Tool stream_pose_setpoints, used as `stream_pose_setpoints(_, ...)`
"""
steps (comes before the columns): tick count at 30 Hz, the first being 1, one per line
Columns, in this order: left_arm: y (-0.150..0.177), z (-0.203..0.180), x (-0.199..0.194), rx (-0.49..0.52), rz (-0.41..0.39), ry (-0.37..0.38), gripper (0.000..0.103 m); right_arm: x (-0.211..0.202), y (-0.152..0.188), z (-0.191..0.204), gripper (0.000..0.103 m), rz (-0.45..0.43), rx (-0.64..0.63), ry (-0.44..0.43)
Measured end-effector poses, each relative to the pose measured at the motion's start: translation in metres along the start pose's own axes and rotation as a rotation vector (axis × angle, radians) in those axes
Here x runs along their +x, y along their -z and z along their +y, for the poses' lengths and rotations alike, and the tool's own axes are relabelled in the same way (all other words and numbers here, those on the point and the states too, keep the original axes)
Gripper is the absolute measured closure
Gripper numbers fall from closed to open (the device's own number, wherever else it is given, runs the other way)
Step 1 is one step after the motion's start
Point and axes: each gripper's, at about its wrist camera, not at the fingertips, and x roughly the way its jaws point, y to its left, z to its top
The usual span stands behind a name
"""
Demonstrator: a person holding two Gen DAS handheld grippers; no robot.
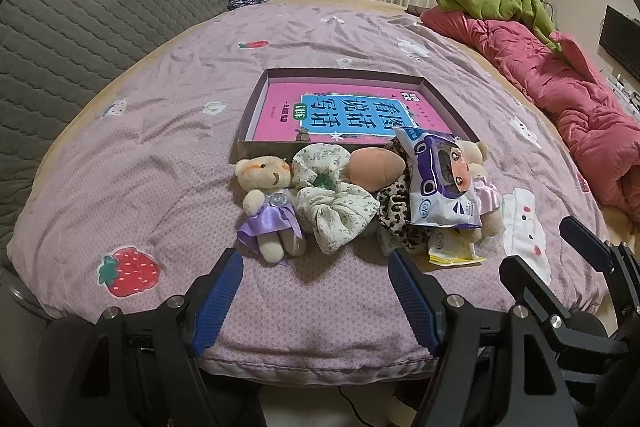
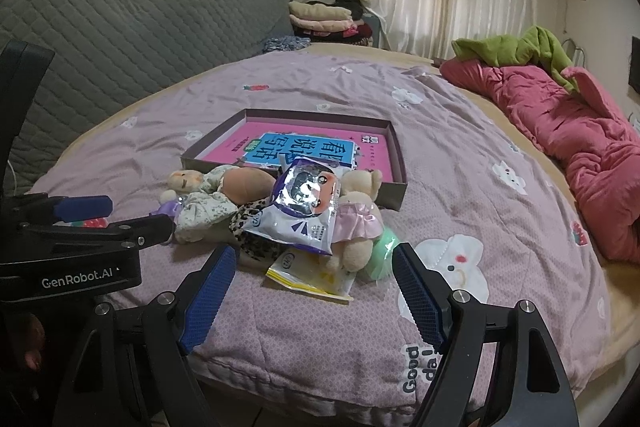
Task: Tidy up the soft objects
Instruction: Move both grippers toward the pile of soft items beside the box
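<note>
Jaws wide, both empty | step: pre-grasp, toy pile (image 1: 360,195) untouched | next: purple-dress bear (image 1: 268,203) into box (image 1: 256,107)

We see a mauve quilt (image 1: 320,39) printed with red strawberries and white flowers, and on it a cream teddy bear (image 1: 269,199) in a lilac satin dress. Beside it lie a pale floral scrunchie (image 1: 332,203), a leopard-print scrunchie (image 1: 396,219) and a white-and-purple cartoon packet (image 1: 440,183). The box (image 1: 256,107) holds a pink-and-blue book (image 1: 352,115), and each claw (image 1: 316,303) (image 2: 316,303) has blue ribbed pads.
</note>
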Motion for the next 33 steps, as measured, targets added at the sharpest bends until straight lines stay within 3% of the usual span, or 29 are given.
stream_pose_setpoints(20, 0.001, 0.0, 0.001, -0.01, 0.0, 0.02, 0.028, -0.001, 0.0, -0.006, 0.021, -0.008, 0.01, 0.008)
stream_pose_setpoints(33, 0.002, 0.028, 0.014, -0.07, 0.026, 0.079, 0.028, 0.0, 0.0, -0.008, 0.021, -0.009, 0.016, 0.008)
